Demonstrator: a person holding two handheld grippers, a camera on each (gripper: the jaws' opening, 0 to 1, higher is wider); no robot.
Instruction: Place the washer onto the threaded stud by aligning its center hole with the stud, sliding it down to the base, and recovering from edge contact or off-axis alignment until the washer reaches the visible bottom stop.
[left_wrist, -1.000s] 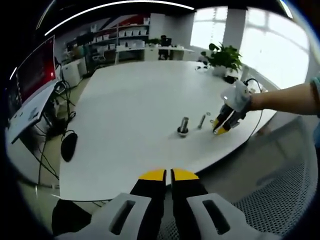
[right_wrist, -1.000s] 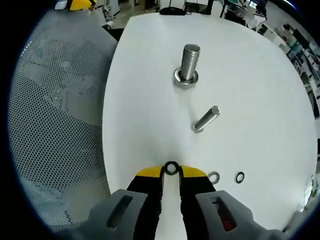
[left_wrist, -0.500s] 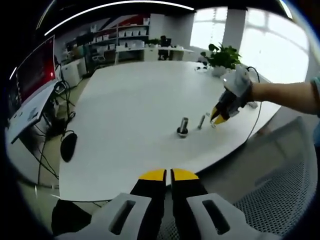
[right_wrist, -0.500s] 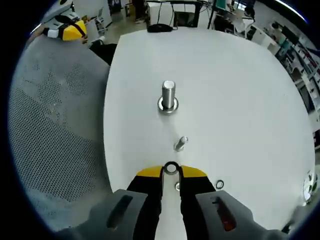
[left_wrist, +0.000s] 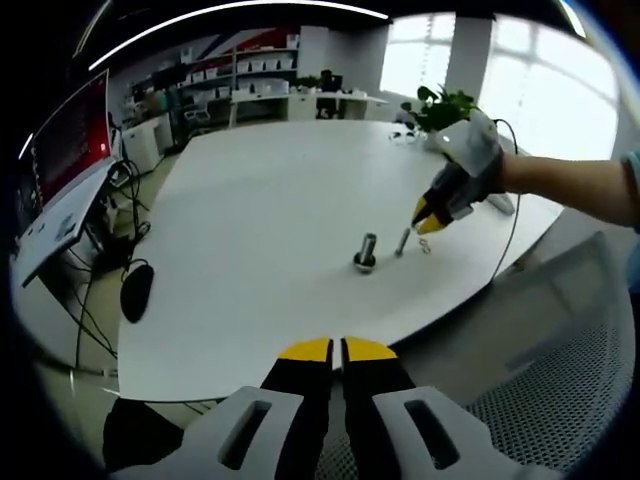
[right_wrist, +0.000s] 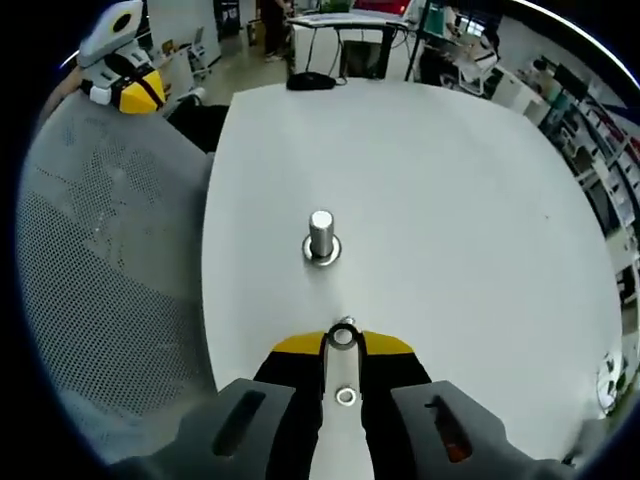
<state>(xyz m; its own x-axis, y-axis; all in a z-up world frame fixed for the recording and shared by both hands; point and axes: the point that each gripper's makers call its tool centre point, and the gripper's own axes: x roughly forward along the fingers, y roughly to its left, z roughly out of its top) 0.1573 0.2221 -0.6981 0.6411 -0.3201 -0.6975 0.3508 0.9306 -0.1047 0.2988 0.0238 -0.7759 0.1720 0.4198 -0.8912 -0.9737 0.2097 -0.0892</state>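
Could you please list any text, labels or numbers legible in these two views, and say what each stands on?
None is legible.
The red wall screen carries markings too blurred to read.
The upright threaded steel stud, small steel washer and white table show no writing.

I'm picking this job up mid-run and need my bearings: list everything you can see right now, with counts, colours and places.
Table: one, white, with the parts on it.
Threaded stud: one, silver, upright on a ring-shaped base, mid-table ahead of the right gripper.
Washer: one, dark ring, pinched at the right gripper's tips.
Loose washer: one, silver, on the table, seen between the right gripper's jaws.
Loose bolt: one, silver, lying beside the stud.
Mesh chair: one, grey, at the table edge.
Potted plant: one, green, at the table's far side.
Right gripper: yellow-tipped, shut on the washer.
Left gripper: yellow-tipped, shut, holding nothing, off the table.
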